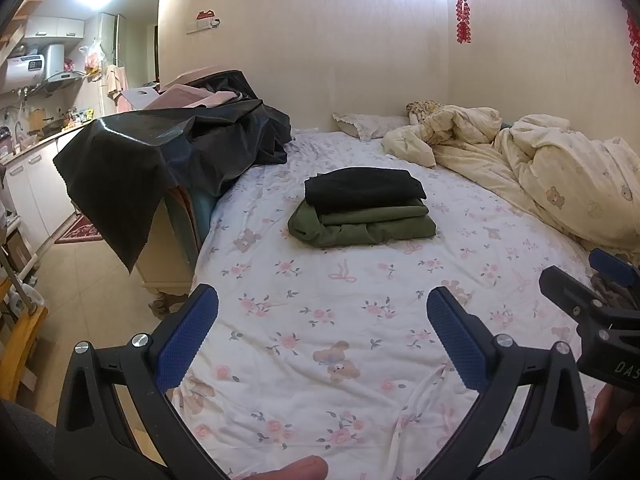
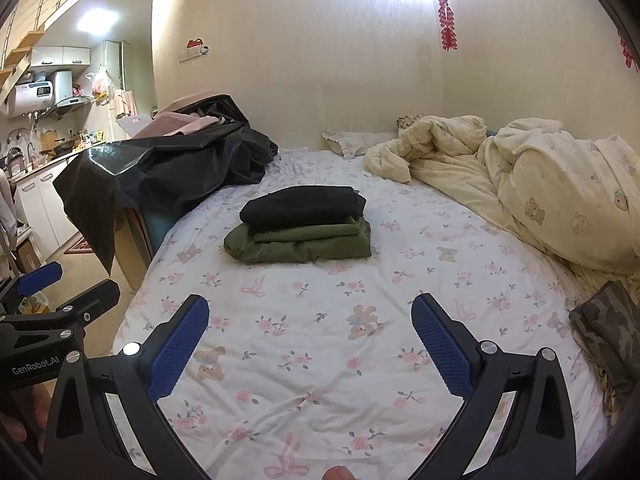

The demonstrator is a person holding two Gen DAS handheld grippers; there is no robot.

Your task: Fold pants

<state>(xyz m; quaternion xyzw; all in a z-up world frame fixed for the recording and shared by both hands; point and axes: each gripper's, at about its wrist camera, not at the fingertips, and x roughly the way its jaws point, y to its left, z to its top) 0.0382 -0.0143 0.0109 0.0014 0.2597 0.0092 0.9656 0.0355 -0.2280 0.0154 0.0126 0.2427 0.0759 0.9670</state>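
Both tongs, left (image 1: 322, 336) & right (image 2: 310, 340), hang released and empty over the bed (image 2: 320, 360); folded black pants (image 2: 304, 206) sit atop green pants (image 2: 300, 242) mid-bed, stacked to keep them tidy; camo pair (image 2: 604, 320) waits right of stack, likely next.

Left gripper (image 1: 322, 334) and right gripper (image 2: 310, 336), fingers spread wide, side by side.

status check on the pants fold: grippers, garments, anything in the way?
Left gripper open, empty; right gripper open, empty. Black pants folded atop green pants mid-bed. Camouflage garment unfolded at right edge. Floral sheet between grippers and stack bare.
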